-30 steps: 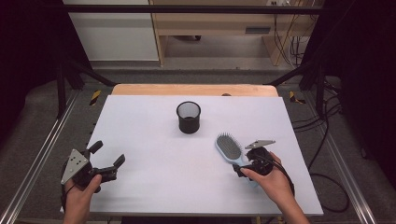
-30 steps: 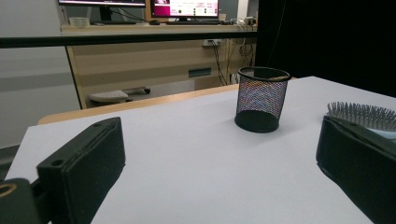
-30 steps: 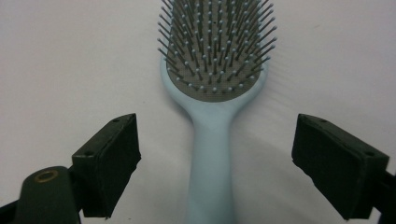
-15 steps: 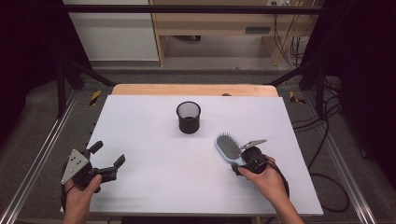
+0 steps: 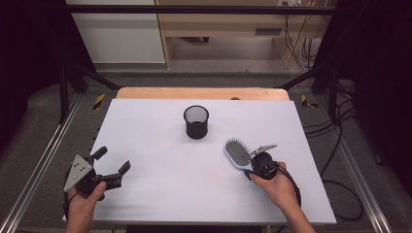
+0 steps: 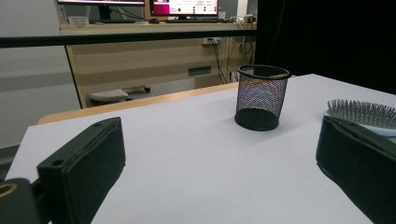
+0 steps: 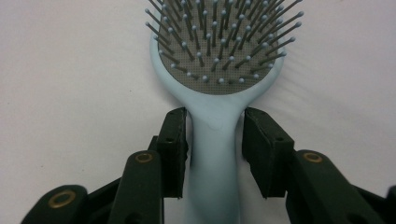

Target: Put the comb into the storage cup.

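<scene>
Hairbrush (image 5: pixel 237 153), lying right of centre on the tabletop (image 5: pixel 160 141), has its slim handle between the right hand-held gripper (image 7: pixel 215 140)'s spread jaws, so an off-centre squeeze could twist it free.

Bare white table (image 5: pixel 155 141) spreads wide left and near. The black mesh cup (image 5: pixel 196 122) stands far centre; the blue hairbrush (image 5: pixel 237 153) lies right, a passable gap between them.

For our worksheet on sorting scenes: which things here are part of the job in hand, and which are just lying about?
In use:
- hairbrush, handle between the right gripper jaws
- mesh cup, probably

Idle:
- left gripper, open over the table
</scene>
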Available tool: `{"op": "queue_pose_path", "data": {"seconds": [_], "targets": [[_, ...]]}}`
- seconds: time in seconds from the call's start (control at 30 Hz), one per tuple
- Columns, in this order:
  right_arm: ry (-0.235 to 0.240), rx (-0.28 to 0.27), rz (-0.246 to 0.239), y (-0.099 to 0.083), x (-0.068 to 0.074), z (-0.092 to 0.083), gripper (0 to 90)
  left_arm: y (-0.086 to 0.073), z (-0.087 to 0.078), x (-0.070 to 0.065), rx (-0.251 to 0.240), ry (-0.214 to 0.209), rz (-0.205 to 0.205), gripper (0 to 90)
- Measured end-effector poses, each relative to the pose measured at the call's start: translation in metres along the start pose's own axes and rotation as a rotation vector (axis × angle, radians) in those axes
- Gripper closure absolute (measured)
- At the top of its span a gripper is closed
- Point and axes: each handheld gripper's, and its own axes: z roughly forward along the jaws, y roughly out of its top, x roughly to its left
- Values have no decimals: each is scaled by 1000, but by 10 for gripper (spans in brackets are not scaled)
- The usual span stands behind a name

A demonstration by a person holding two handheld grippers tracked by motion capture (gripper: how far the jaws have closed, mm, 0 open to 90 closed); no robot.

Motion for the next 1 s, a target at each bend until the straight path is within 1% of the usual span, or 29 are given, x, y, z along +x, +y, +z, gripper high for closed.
{"op": "queue_pose_path", "data": {"seconds": [0.03, 0.13, 0.17, 0.2, 0.23, 0.5, 0.6, 0.67, 0.7, 0.73, 0.77, 0.8, 0.93, 0.97, 1.0], "targets": [[-9, 5, 4, 1, 1, 0, 616, 0, 0, 0, 0, 0, 0, 15], [-15, 9, 10, 1, 1, 0, 634, 0, 0, 0, 2, 0, 2, 15], [-14, 12, 9, 1, 2, 0, 666, 0, 0, 0, 3, 0, 2, 15], [-14, 12, 9, 1, 2, 0, 666, 0, 0, 0, 3, 0, 2, 15], [-14, 12, 12, 1, 1, 0, 689, 0, 0, 0, 3, 0, 2, 15], [-1, 25, 2, 3, 0, 0, 694, 0, 0, 0, 2, 3, 2, 16], [3, 20, -6, 3, -1, -1, 695, 0, 0, 0, 2, 4, 2, 16], [1, 9, -12, 3, -2, -1, 695, 0, 0, 1, 3, 4, 1, 16], [2, -4, -8, 3, -4, -1, 695, 0, 0, 1, 3, 5, 2, 16], [2, -4, -8, 3, -4, -1, 695, 0, 0, 1, 3, 5, 2, 16], [6, -26, -4, 4, -7, -2, 695, 0, 0, 1, 3, 6, 2, 16], [6, -26, -4, 4, -7, -2, 695, 0, -1, 1, 2, 6, 1, 16], [8, -71, -2, 11, -9, -7, 695, 1, 0, 2, 0, 7, -2, 16], [4, -101, -6, 15, -11, -8, 695, 1, 0, 2, -1, 7, -2, 16], [4, -101, -6, 15, -11, -8, 695, 1, 0, 2, -1, 7, -1, 16]]}}
